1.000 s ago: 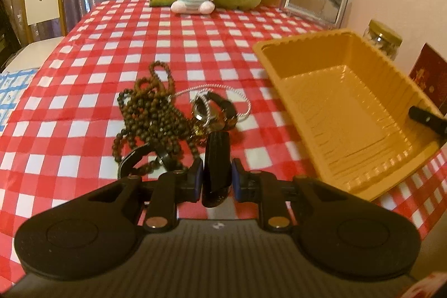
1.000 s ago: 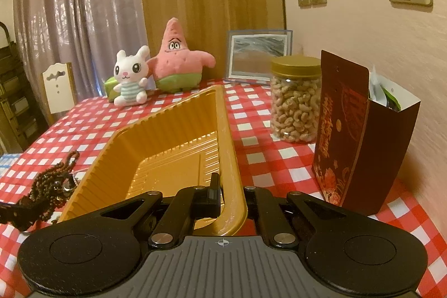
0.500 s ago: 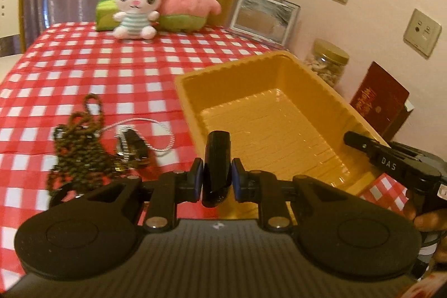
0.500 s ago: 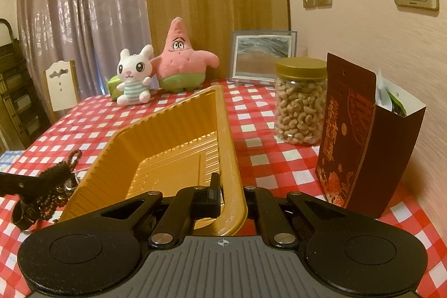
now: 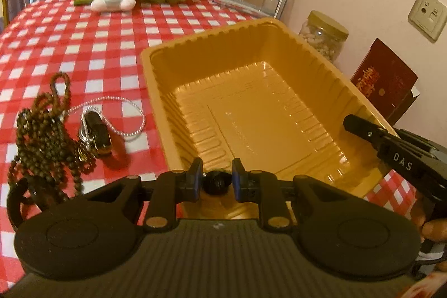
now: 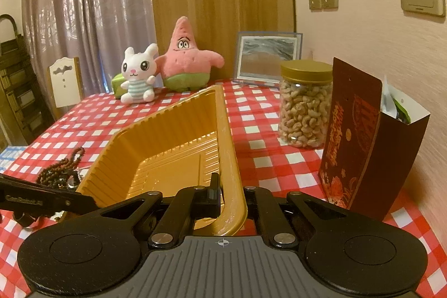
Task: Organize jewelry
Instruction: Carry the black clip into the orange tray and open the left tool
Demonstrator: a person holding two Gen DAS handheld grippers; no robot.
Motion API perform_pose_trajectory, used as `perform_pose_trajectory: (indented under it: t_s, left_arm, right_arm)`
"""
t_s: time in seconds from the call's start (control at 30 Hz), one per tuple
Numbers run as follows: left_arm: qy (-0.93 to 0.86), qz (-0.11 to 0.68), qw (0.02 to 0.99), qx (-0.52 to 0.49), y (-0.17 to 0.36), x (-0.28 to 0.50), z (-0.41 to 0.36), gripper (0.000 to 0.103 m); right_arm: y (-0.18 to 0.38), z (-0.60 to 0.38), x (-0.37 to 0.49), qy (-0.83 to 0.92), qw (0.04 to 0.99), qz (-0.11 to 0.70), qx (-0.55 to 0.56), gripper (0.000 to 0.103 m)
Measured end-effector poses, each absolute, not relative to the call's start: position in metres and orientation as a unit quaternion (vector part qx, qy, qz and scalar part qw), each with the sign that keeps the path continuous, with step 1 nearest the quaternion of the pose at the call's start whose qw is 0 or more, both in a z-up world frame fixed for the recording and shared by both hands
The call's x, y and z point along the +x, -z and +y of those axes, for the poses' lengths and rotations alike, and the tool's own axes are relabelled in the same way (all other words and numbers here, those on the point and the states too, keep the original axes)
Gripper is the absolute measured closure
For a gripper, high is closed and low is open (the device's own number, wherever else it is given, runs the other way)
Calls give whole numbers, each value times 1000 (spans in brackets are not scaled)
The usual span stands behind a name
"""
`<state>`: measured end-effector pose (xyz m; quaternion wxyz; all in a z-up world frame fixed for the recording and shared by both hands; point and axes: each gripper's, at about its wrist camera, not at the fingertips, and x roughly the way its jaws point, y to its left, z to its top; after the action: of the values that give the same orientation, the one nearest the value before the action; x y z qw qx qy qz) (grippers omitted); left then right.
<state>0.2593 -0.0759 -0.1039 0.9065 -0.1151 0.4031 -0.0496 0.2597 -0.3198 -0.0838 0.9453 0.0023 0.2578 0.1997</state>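
My left gripper [image 5: 215,180] is shut on a small black piece of jewelry [image 5: 217,184], pinched between its blue pads. It hangs over the near end of the orange plastic tray [image 5: 156,57], whose floor is bare. To the tray's left on the checked cloth lie a brown bead necklace [image 5: 42,136], a thin silver chain [image 5: 131,108] and a dark bangle [image 5: 97,130]. My right gripper [image 6: 232,196] is shut on the tray's near rim [image 6: 232,158]; one of its fingers [image 5: 363,127] shows at the tray's right side in the left wrist view.
Two plush toys [image 6: 167,68], a picture frame [image 6: 268,57], a jar of cashews [image 6: 306,105] and a dark red paper box [image 6: 360,136] stand along the back and the wall side. A chair [image 6: 65,80] stands at the table's far left edge.
My left gripper has swung right with the black piece, from above the jewelry pile to over the tray's near end. The piece now shows lower between the pads. The right gripper kept still.
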Motion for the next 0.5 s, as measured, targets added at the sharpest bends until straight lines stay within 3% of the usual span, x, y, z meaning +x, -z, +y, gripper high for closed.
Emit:
perform_pose_trajectory:
  t_s: [0.37, 0.5]
  left_arm:
    - [28, 361, 919, -157, 78, 215, -47, 71]
    - [-18, 372, 917, -140, 78, 187, -23, 70]
  right_arm:
    - [84, -320, 261, -206, 944, 257, -5, 98]
    - [83, -320, 259, -204, 944, 257, -7, 98]
